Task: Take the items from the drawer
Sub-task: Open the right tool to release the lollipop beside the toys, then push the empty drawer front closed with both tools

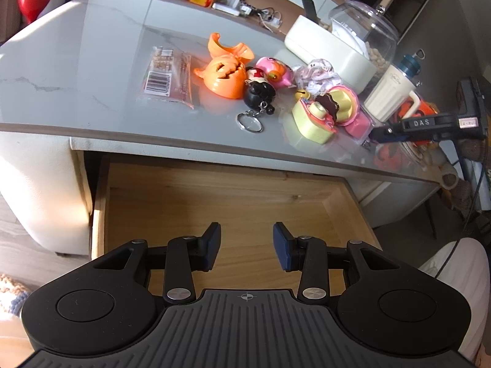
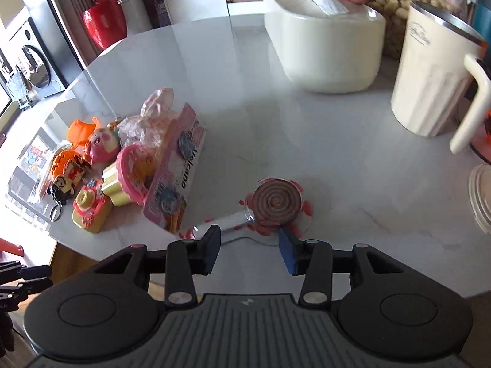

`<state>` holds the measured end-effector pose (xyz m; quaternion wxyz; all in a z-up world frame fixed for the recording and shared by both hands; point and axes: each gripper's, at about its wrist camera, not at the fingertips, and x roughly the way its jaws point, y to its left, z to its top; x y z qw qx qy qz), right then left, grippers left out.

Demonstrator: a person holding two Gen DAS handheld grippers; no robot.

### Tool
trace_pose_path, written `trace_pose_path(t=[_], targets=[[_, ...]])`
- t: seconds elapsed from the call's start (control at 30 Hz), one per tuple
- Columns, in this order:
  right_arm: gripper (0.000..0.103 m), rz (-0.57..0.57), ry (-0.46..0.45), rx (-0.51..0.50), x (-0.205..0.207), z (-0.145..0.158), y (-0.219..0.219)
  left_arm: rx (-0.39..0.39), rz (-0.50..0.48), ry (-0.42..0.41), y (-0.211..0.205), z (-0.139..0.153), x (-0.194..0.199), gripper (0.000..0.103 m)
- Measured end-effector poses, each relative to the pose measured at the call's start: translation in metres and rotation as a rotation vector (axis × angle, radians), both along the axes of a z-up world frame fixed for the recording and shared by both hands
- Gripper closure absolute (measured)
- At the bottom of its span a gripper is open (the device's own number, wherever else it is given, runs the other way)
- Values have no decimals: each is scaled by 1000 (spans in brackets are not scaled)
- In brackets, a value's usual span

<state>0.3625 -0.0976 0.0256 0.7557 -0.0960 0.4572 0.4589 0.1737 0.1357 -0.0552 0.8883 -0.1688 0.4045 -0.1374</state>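
The wooden drawer (image 1: 214, 193) stands pulled out below the grey tabletop (image 1: 76, 70), and its visible floor is bare. My left gripper (image 1: 247, 245) hovers open over the drawer with nothing between its fingers. On the tabletop lie an orange pumpkin toy (image 1: 222, 76), a black keychain figure (image 1: 257, 95), a pink toy (image 1: 274, 70), a yellow toy camera (image 1: 313, 119) and a barcoded snack packet (image 1: 167, 75). My right gripper (image 2: 249, 250) is open above the table, just behind a wrapped spiral lollipop (image 2: 276, 202) lying flat. The right gripper (image 1: 429, 125) also shows in the left wrist view.
A white box (image 2: 322, 46), a cream jug (image 2: 429, 76) and a clear jar of nuts (image 1: 365, 30) stand at the back right of the table. A pink blister pack (image 2: 176, 168) lies beside the toys. A person's light sleeve (image 1: 460, 276) is at the lower right.
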Motion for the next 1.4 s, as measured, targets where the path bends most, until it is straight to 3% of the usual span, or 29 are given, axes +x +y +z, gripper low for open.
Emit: trace_pose_path(t=[0.17, 0.27, 0.43, 0.5, 0.57, 0.67, 0.73, 0.83, 0.87, 0.9, 0.93, 1.03, 1.1, 1.2, 1.27, 1.4], targets=[[62, 69, -96, 77, -10, 1, 40, 7, -7, 11, 0, -5, 2, 62], [62, 50, -106, 104, -16, 9, 38, -10, -21, -1, -1, -3, 3, 62], [60, -39, -216, 247, -56, 45, -31, 31, -44, -49, -8, 1, -3, 62], [40, -58, -221, 325, -78, 54, -61, 55, -36, -75, -11, 6, -13, 62], [30, -66, -193, 404, -100, 57, -94, 71, -28, -118, -17, 19, -29, 62], [30, -37, -148, 474, -131, 55, -136, 57, -47, -134, -35, 39, -57, 62], [28, -4, -164, 441, -148, 54, -156, 87, -98, -95, -53, 47, -77, 62], [28, -44, -294, 263, -171, 46, -187, 195, -163, 40, -80, 42, -99, 62], [28, -76, -292, 212, -173, 40, -196, 228, -168, 49, -87, 38, -106, 60], [28, -96, -254, 180, -172, 32, -202, 262, -172, 38, -93, 37, -111, 61], [28, -100, -177, 165, -171, 21, -207, 274, -186, 91, -98, 32, -111, 61], [28, -44, 80, 153, -180, -15, -197, 203, -193, 189, -102, 19, -112, 61], [28, 29, 137, 138, -203, -30, -181, 199, -225, 221, -107, 14, -116, 61], [29, 104, 132, 83, -226, -46, -150, 232, -219, 272, -112, 2, -117, 61], [30, 104, 114, 45, -229, -52, -137, 269, -178, 254, -113, -2, -115, 61], [30, 39, 36, 27, -223, -59, -125, 314, -37, 135, -108, 1, -109, 62]])
